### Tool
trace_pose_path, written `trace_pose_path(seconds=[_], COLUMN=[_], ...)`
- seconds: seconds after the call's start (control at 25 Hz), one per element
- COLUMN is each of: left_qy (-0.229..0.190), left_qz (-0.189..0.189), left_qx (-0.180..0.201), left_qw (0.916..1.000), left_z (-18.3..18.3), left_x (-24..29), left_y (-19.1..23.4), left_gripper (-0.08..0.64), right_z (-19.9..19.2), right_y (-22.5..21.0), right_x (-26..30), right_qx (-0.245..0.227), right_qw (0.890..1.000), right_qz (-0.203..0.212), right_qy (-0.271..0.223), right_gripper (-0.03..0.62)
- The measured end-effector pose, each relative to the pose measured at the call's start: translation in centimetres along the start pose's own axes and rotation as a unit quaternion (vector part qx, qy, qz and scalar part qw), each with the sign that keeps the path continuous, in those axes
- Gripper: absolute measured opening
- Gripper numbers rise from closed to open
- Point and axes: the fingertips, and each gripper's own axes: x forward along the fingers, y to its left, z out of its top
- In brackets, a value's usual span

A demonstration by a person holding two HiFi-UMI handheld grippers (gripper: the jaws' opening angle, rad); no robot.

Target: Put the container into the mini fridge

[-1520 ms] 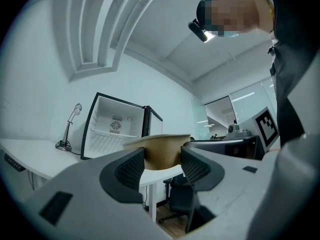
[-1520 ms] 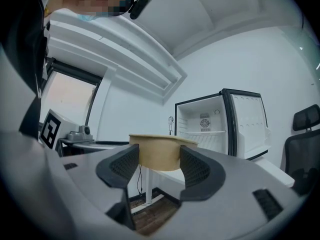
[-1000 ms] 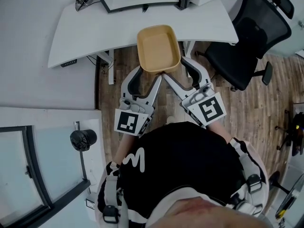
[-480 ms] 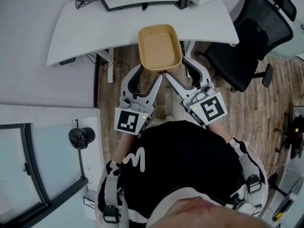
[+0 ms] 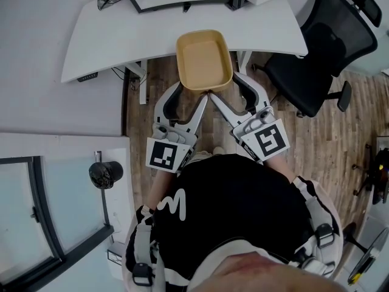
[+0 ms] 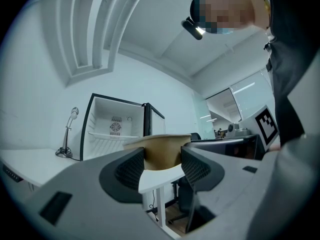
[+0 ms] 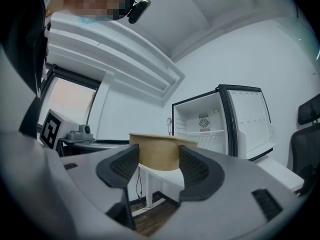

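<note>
Above the front edge of the white counter (image 5: 97, 41), the tan container (image 5: 203, 59) is held clear of any surface, open side up and empty, with the wooden floor (image 5: 316, 145) beneath its near end.

Mini fridge (image 6: 112, 126): stands on the counter beyond the container, door swung open, white interior and one wire shelf visible. The container is outside it, well short of the opening.

Office chair (image 5: 322, 47): black, on the floor to the right of the counter, apart from the grippers.

Container: rectangular with rounded corners. Both grippers grip it at the end nearest the person, and the far end points toward the fridge.

Left gripper (image 6: 161, 160): jaws partly apart, clamped on the container's near end. The ribbed pads press against the tan wall on either side, and the rim shows level just above them.

Right gripper (image 7: 159, 159): jaws likewise partly apart and clamped on the same end, pads touching the wall on both sides. In the head view the two grippers converge on the container just beside one another.
</note>
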Motion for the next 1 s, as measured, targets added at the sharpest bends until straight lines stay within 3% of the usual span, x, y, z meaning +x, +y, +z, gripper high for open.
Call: trace_pose_path(seconds=[0.6, 0.72, 0.92, 1.0], left_qy=[0.032, 0.005, 0.027, 0.006], left_qz=[0.03, 0.032, 0.037, 0.029], left_qx=[0.001, 0.004, 0.0, -0.001], left_qw=[0.999, 0.9995, 0.999, 0.9996], left_z=[-0.6, 0.2, -0.4, 0.0], left_x=[-0.3, -0.1, -0.3, -0.1], left_y=[-0.5, -0.4, 0.0, -0.1], left_gripper=[0.23, 0.23, 0.23, 0.23], right_z=[1.1, 1.2, 1.1, 1.1], right_y=[0.1, 0.2, 0.2, 0.2], right_x=[-0.4, -0.3, -0.1, 0.0], right_qx=[0.0, -0.003, -0.001, -0.003], right_qw=[0.999, 0.999, 0.999, 0.999], right_qz=[0.028, 0.031, 0.03, 0.03], right_qy=[-0.037, -0.04, -0.039, -0.037], right_gripper=[0.259, 0.259, 0.259, 0.259])
